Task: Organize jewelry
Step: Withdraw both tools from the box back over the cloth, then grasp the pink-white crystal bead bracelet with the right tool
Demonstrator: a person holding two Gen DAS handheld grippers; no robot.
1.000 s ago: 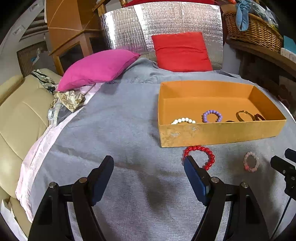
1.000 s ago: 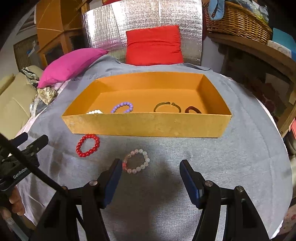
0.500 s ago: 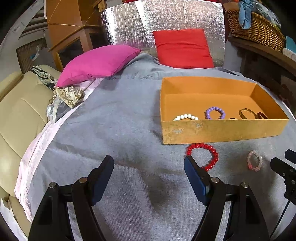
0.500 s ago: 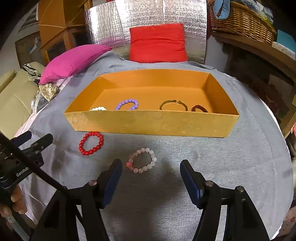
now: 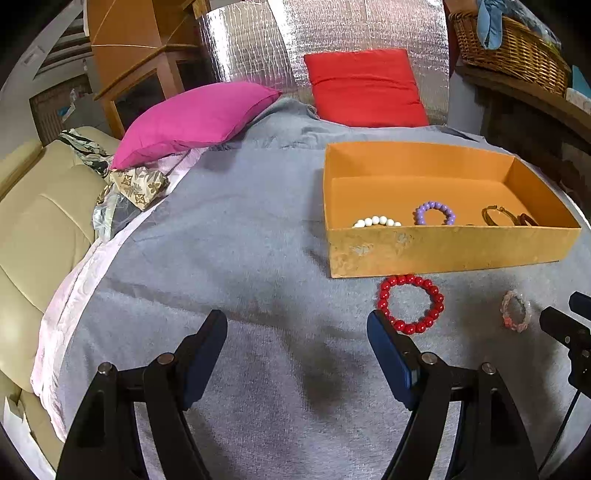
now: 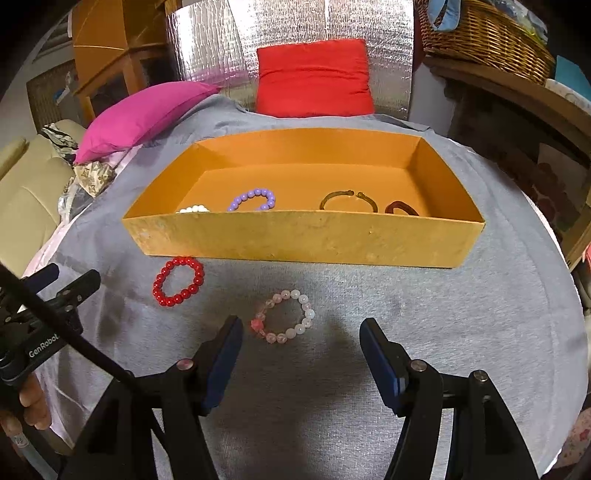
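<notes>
Blue pads line both of my grippers, and both stand wide with nothing between the fingers. My left gripper (image 5: 297,332) hangs over bare grey cloth (image 5: 240,258); its right finger tip sits just beside the red bead bracelet (image 5: 410,303), not touching it. My right gripper (image 6: 301,339) hangs above the pale pink bead bracelet (image 6: 283,316), which lies on the cloth a little ahead of the fingertips, nearer the left one.

Beyond both bracelets stands the orange box (image 6: 306,240), its near wall close to the red one. Inside it lie a white bead bracelet (image 6: 192,209), a purple bead bracelet (image 6: 253,199), a dark open bangle (image 6: 348,201) and a brownish band (image 6: 400,208), in a row from left to right. Farther back rest a magenta cushion (image 5: 195,118) and a red cushion (image 5: 364,86) against silver foil sheeting (image 5: 332,33).
</notes>
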